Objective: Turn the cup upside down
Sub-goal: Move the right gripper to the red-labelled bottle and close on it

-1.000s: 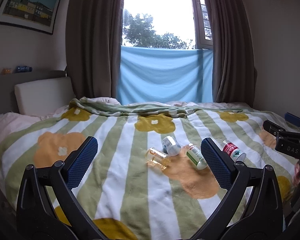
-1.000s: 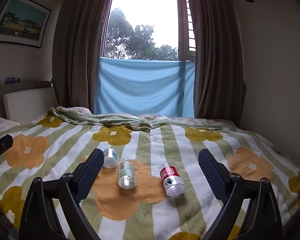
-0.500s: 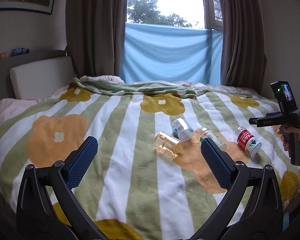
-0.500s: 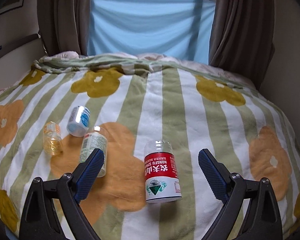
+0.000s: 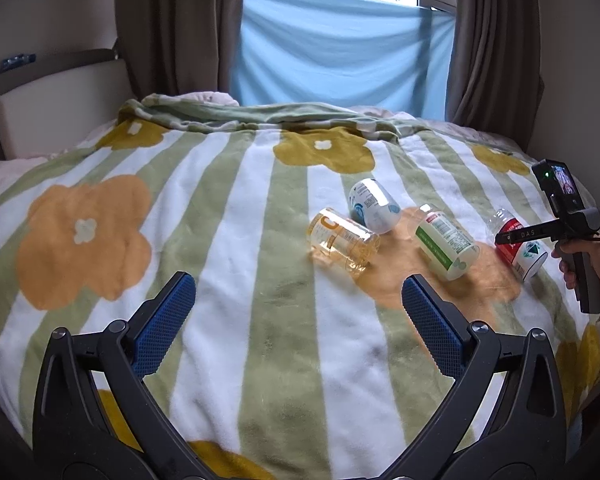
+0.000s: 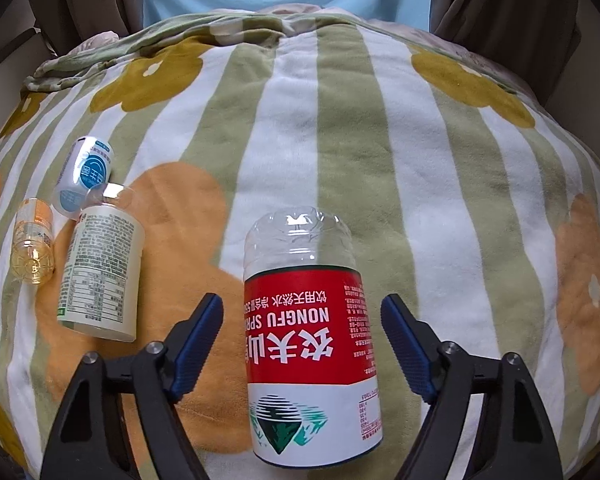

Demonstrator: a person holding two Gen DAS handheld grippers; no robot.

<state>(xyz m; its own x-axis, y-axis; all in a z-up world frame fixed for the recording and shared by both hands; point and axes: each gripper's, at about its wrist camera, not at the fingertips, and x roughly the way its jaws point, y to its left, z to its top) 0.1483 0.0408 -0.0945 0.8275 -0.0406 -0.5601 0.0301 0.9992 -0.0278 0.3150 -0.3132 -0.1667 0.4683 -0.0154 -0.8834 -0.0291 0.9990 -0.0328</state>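
Observation:
Four cut-bottle cups lie on their sides on a flowered striped blanket. The red-labelled cup lies between the fingers of my open right gripper, mouth toward the camera; the pads stand clear of its sides. In the left wrist view the same red-labelled cup sits at the far right, with the right gripper held by a hand over it. My left gripper hangs open over bare blanket, short of the yellow cup.
A green-labelled cup, a blue-and-white cup and the yellow cup lie together left of the red one. A padded headboard stands at the far left. Brown curtains and a blue cloth close the back.
Both grippers have moved forward and down toward the bed. The right gripper has come up to the red-labelled cup, which now lies between its open fingers.

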